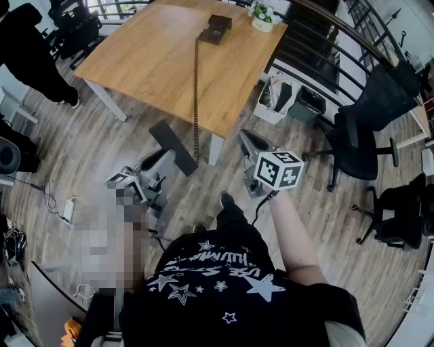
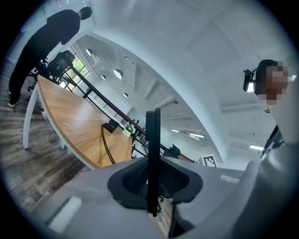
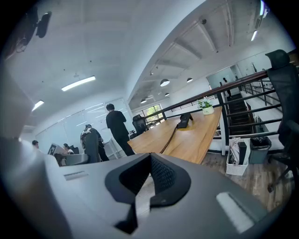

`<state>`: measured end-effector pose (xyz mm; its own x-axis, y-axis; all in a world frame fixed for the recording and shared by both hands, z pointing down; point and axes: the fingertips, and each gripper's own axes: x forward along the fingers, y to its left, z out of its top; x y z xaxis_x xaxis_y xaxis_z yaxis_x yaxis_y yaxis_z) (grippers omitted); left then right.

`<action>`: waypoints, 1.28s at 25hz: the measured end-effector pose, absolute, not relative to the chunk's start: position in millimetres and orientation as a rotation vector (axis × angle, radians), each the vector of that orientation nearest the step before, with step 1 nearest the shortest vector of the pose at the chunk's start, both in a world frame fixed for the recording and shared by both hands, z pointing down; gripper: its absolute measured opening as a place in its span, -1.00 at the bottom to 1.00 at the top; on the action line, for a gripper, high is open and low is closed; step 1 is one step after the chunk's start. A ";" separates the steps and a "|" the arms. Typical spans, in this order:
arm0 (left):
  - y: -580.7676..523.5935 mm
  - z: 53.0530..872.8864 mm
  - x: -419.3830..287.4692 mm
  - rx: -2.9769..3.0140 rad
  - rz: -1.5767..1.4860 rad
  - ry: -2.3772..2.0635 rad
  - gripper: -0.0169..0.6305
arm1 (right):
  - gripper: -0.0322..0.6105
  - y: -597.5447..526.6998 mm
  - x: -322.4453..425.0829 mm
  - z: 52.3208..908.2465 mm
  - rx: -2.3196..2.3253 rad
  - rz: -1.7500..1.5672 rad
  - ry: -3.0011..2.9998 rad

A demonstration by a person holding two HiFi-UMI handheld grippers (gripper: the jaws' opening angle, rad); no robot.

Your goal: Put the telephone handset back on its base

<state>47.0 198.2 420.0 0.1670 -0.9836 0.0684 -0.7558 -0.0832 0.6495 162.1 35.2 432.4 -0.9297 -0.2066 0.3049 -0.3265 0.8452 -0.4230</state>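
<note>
Star-printed black T-shirt (image 1: pixel 224 284) fills the lower edge of the head view, with plank floor (image 1: pixel 102 149) beyond it. The left hand-held gripper (image 1: pixel 161 161) is clamped on the telephone handset (image 1: pixel 173 146), a flat black bar held above the floor just in front of the near edge of the desk (image 1: pixel 149 61). A coiled cord (image 1: pixel 196 88) runs from the handset up over that edge and across the desktop to the telephone base (image 1: pixel 215 29), which sits at the far end near a potted plant (image 1: pixel 263 17). The right hand-held gripper (image 1: pixel 247 142) is raised to the right of the handset, apart from it. Left gripper view: the handset stands edge-on between the two pads, which press on its sides; desk, cord and base lie beyond at the left, where a person in black (image 2: pixel 42 56) stands. Right gripper view: the pads meet at their tips with nothing between them; the desk and base lie ahead, and an office chair (image 3: pixel 285 93) stands at the right.
</note>
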 end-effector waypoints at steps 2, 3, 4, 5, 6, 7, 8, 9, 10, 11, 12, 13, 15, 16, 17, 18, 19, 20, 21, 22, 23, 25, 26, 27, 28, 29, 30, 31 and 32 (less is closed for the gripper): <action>199.4 421.2 49.8 1.912 -0.525 -1.634 -0.71 | -0.90 37.9 164.6 433.2 0.405 0.694 -2.771; 199.9 421.5 51.3 1.918 -0.524 -1.631 -0.71 | -0.90 39.0 165.8 433.5 0.405 0.692 -2.770; 200.5 421.5 52.7 1.923 -0.525 -1.627 -0.71 | -0.90 40.0 166.8 433.9 0.405 0.691 -2.768; 201.1 421.5 54.0 1.926 -0.526 -1.625 -0.71 | -0.90 40.9 167.6 434.3 0.405 0.690 -2.767; 201.7 421.4 55.1 1.929 -0.527 -1.623 -0.71 | -0.90 41.7 168.3 434.6 0.406 0.689 -2.766; 202.4 421.3 55.9 1.930 -0.528 -1.622 -0.71 | -0.90 42.6 169.0 434.8 0.408 0.687 -2.765; 203.4 421.3 56.5 1.931 -0.528 -1.622 -0.71 | -0.90 43.4 169.7 434.9 0.410 0.685 -2.763; 204.7 421.3 56.9 1.933 -0.527 -1.623 -0.71 | -0.90 44.4 170.3 434.9 0.413 0.682 -2.761; 206.5 421.2 57.0 1.934 -0.525 -1.624 -0.71 | -0.90 45.7 170.7 434.9 0.415 0.680 -2.759; 208.6 421.1 57.0 1.935 -0.524 -1.627 -0.71 | -0.90 47.6 171.1 434.9 0.415 0.678 -2.757; 210.9 421.1 57.0 1.935 -0.523 -1.631 -0.71 | -0.90 49.8 171.5 435.2 0.415 0.676 -2.756; 213.5 421.1 56.9 1.935 -0.522 -1.635 -0.71 | -0.90 52.4 172.0 435.8 0.415 0.674 -2.755; 219.2 421.8 56.3 1.934 -0.522 -1.642 -0.71 | -0.90 57.2 173.6 438.2 0.431 0.680 -2.749; 222.0 422.0 55.3 1.934 -0.521 -1.645 -0.71 | -0.90 58.9 174.5 439.9 0.450 0.688 -2.742; 224.6 422.0 54.2 1.935 -0.520 -1.647 -0.71 | -0.90 60.6 175.4 441.6 0.469 0.697 -2.735; 226.9 421.6 53.1 1.938 -0.519 -1.646 -0.71 | -0.90 62.5 176.4 442.8 0.484 0.705 -2.730; 229.0 421.0 52.2 1.942 -0.518 -1.644 -0.71 | -0.90 64.7 177.6 443.6 0.493 0.710 -2.727; 230.8 420.6 51.1 1.946 -0.517 -1.642 -0.71 | -0.90 67.0 178.8 444.2 0.498 0.712 -2.726; 232.3 420.5 49.6 1.948 -0.516 -1.643 -0.71 | -0.90 69.3 179.6 445.1 0.499 0.711 -2.724; 233.6 420.7 47.9 1.948 -0.516 -1.645 -0.71 | -0.90 71.0 180.3 446.6 0.499 0.708 -2.720; 234.7 421.2 46.2 1.945 -0.517 -1.648 -0.71 | -0.90 72.2 180.9 448.6 0.499 0.706 -2.714; 236.5 423.2 42.6 1.937 -0.527 -1.651 -0.71 | -0.90 71.5 180.4 451.9 0.502 0.706 -2.705; 236.3 424.3 40.1 1.932 -0.533 -1.651 -0.71 | -0.90 69.3 178.5 452.4 0.504 0.707 -2.704; 235.2 425.6 37.3 1.926 -0.537 -1.651 -0.71 | -0.90 66.1 175.4 452.4 0.506 0.709 -2.707; 233.2 427.0 34.4 1.919 -0.539 -1.653 -0.71 | -0.90 62.5 171.4 452.6 0.505 0.713 -2.709; 230.9 428.6 31.8 1.911 -0.540 -1.655 -0.71 | -0.90 58.7 167.0 453.5 0.502 0.717 -2.709; 228.5 430.4 29.5 1.902 -0.541 -1.656 -0.71 | -0.90 55.1 162.3 455.3 0.496 0.721 -2.708; 225.9 432.0 27.2 1.892 -0.542 -1.656 -0.71 | -0.90 51.3 157.2 457.5 0.489 0.724 -2.705; 222.9 433.3 24.5 1.885 -0.541 -1.656 -0.71 | -0.90 47.0 151.5 459.3 0.482 0.727 -2.703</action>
